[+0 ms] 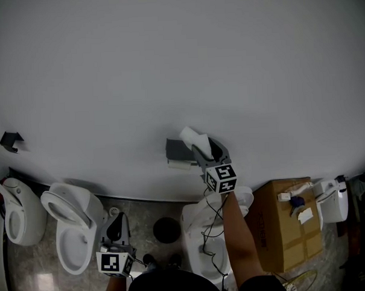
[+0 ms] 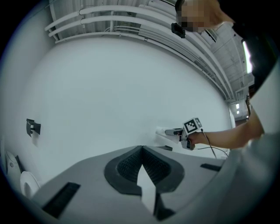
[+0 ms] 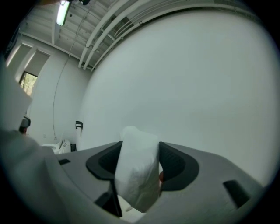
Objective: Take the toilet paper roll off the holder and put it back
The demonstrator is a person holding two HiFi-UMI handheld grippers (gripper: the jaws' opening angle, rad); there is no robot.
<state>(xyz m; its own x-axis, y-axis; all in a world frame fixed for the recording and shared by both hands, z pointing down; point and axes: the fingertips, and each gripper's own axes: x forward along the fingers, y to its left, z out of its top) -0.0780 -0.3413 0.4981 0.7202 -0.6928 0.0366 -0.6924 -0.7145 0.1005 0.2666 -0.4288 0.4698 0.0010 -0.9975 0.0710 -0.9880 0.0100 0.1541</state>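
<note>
My right gripper (image 1: 197, 146) is shut on a white toilet paper roll (image 1: 190, 137), squeezed between its dark pads, and holds it up against the white wall. The roll (image 3: 137, 168) fills the gap between the jaws in the right gripper view. A grey holder (image 1: 176, 152) is fixed to the wall just left of and below the roll. My left gripper (image 1: 117, 223) hangs low at the left, apart from both. Its jaws meet at the tips with nothing between them (image 2: 141, 148). The left gripper view shows the right gripper (image 2: 174, 131) and the roll (image 2: 162, 131) at the wall.
A second dark holder (image 1: 12, 141) sits on the wall far left. Two white toilets (image 1: 74, 231) (image 1: 16, 212) stand at the left, another (image 1: 205, 240) stands below my right arm. A cardboard box (image 1: 291, 224) with small items stands at the right.
</note>
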